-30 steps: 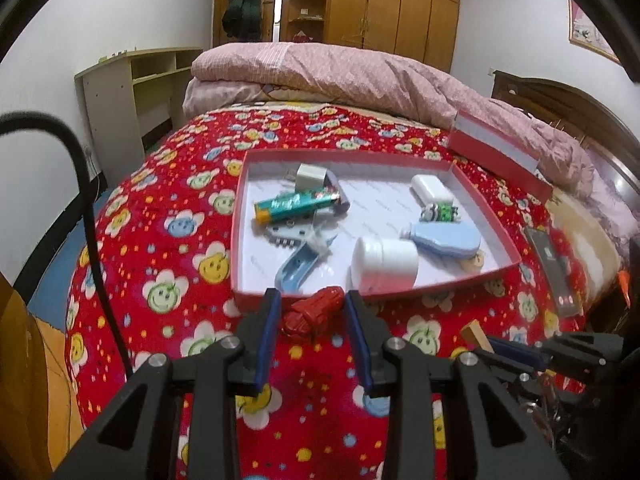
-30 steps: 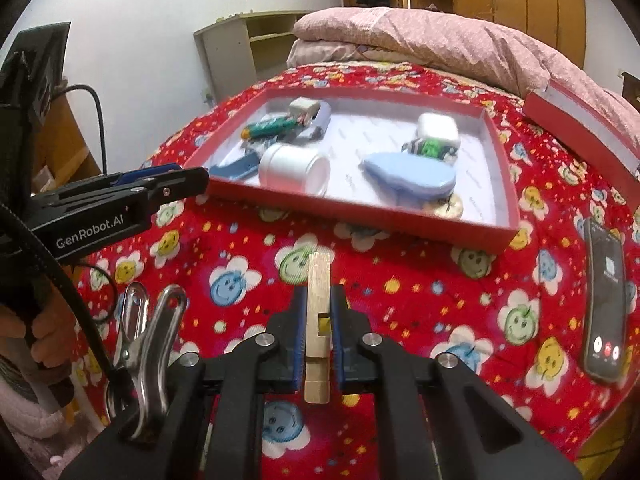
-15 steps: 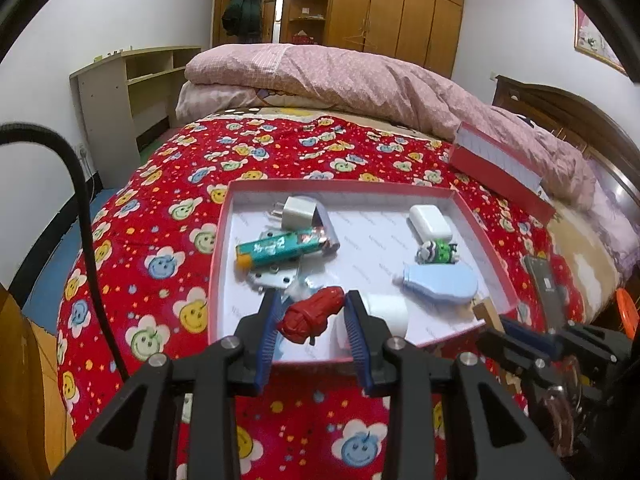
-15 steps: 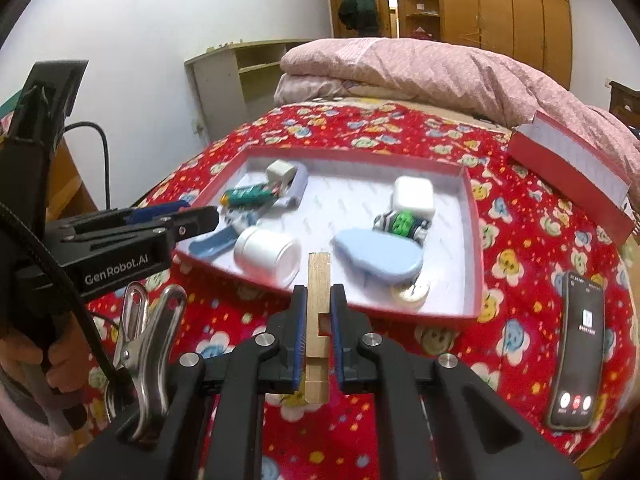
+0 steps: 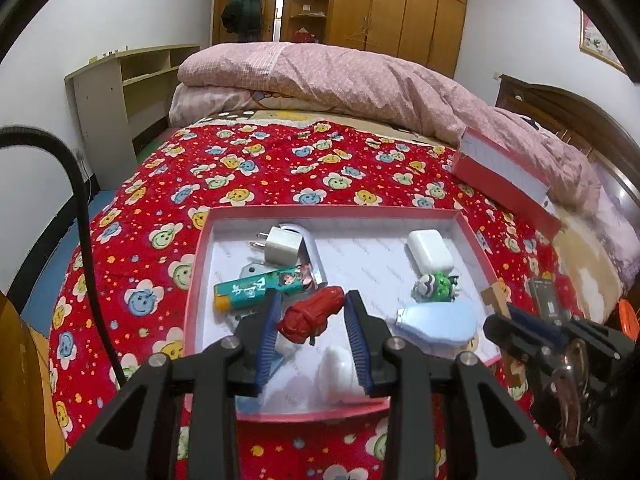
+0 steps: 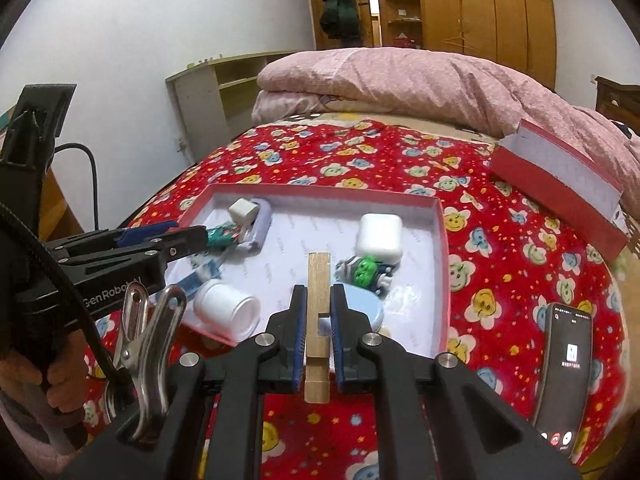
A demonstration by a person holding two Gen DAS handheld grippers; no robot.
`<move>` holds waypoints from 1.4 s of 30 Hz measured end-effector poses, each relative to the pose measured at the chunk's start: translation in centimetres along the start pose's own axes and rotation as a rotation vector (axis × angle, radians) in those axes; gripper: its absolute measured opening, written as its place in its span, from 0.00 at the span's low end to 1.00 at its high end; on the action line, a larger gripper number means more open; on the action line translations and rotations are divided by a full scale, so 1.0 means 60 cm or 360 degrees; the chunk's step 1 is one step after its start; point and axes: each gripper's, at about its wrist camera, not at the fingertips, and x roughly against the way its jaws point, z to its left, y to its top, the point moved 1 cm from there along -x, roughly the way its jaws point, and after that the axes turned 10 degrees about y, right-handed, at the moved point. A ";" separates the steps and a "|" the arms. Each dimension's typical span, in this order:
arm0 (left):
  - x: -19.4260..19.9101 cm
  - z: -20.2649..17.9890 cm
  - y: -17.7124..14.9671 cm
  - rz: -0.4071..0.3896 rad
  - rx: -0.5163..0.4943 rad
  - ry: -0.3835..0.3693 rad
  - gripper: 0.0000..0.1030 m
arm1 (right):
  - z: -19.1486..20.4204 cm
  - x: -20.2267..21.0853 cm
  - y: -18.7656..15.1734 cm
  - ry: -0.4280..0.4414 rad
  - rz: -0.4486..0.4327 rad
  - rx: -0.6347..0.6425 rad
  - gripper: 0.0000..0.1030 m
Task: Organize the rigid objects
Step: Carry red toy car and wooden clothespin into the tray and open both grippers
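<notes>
Red bundle (image 5: 313,315) sits clamped in left tool (image 5: 314,322) above tray (image 5: 400,211).

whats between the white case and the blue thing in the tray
A small green-and-white toy figure lies between the white case and the blue thing, clearest in the right wrist view.

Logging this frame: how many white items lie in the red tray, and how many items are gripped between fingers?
White in tray: 3 (charger, earbuds case, jar)
Gripped: 2 (red bundle, wooden clothespin)
Total: 5
</notes>
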 end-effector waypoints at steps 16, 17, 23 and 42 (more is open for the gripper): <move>-0.077 -0.043 0.019 0.0122 -0.0005 -0.0021 0.33 | -0.066 -0.037 0.034 -0.0131 -0.0023 -0.0076 0.12; -0.082 -0.043 0.020 0.0129 -0.0004 -0.0018 0.33 | -0.070 -0.040 0.036 -0.0140 -0.0024 -0.0082 0.12; -0.097 -0.054 0.028 0.0088 -0.0033 0.0019 0.33 | -0.098 -0.067 0.044 -0.0194 -0.0018 -0.0118 0.12; -0.133 -0.055 0.044 0.0129 -0.0007 0.0037 0.48 | -0.120 -0.110 0.044 -0.0216 -0.0002 -0.0147 0.14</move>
